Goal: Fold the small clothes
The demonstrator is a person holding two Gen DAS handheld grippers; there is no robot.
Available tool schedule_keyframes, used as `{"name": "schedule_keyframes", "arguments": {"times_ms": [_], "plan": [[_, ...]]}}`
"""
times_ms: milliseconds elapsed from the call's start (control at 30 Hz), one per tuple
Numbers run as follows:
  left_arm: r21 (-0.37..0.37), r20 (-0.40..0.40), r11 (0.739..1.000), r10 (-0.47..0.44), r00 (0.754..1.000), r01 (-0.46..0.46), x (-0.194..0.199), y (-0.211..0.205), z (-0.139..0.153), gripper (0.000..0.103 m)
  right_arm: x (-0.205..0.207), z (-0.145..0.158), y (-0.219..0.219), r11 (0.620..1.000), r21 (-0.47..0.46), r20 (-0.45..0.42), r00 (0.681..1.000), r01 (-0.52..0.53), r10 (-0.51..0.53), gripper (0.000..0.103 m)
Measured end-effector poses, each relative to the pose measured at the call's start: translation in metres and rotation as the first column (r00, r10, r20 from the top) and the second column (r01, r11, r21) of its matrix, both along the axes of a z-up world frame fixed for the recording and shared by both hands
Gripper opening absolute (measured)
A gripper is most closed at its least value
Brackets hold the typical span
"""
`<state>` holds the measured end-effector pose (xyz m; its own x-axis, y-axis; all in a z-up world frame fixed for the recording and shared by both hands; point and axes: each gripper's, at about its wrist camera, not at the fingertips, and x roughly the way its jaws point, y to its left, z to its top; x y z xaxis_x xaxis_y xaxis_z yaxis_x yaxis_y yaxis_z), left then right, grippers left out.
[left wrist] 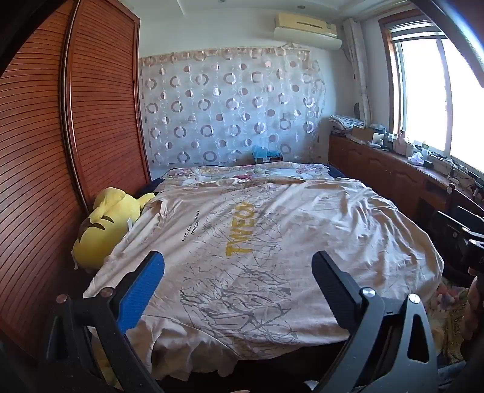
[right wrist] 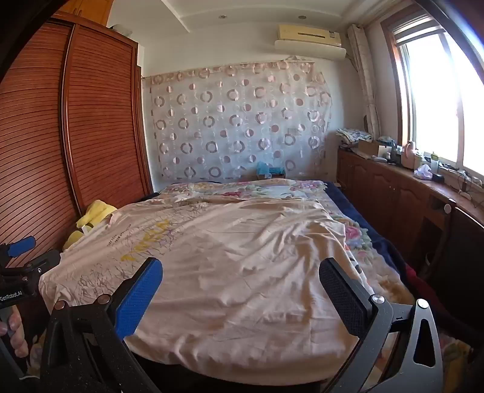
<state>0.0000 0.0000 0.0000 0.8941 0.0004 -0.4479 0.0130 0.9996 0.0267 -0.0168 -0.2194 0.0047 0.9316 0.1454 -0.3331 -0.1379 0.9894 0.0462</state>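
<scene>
- Beige T-shirt (left wrist: 260, 241) lies spread flat across the bed (right wrist: 360, 238), print side up, wrinkled. Yellow lettering and grey branching lines run along its left half; its near hem sits at the near edge of the bed.
- Left gripper (left wrist: 237, 290): jaws spread wide, nothing between them. Blue pad on the left finger, black pad on the right. Both tips hang over the near part of the shirt; contact with the cloth cannot be told.
- Right gripper (right wrist: 240, 294): jaws likewise wide apart and empty, over the near right part of the shirt.
- In the right wrist view, the left gripper shows at the far-left edge, with a hand (right wrist: 13, 329) on its handle.
- Yellow plush toy (left wrist: 106, 226) lies at the left side of the bed, just beside the shirt's left edge, against the louvred wooden wardrobe (left wrist: 45, 151).
- Floral quilt (right wrist: 257, 189) covers the far end of the bed, beyond the shirt.
- Circle-patterned curtain (left wrist: 230, 105) hangs on the far wall, air conditioner (left wrist: 305, 27) above it.
- Low wooden cabinet (right wrist: 387, 193) runs along the right under the window (right wrist: 435, 99), its top cluttered with small items.
</scene>
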Motion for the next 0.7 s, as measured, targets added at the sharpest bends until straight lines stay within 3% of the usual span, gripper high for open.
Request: {"name": "schedule_keyframes", "arguments": {"times_ms": [700], "plan": [[-0.025, 0.037, 1.0, 0.015, 0.999, -0.015, -0.0032, 0.0061, 0.002, 0.099, -0.0021, -0.0005, 0.001, 1.0, -0.01, 0.018, 1.0, 0.005, -0.005, 0.103]]}}
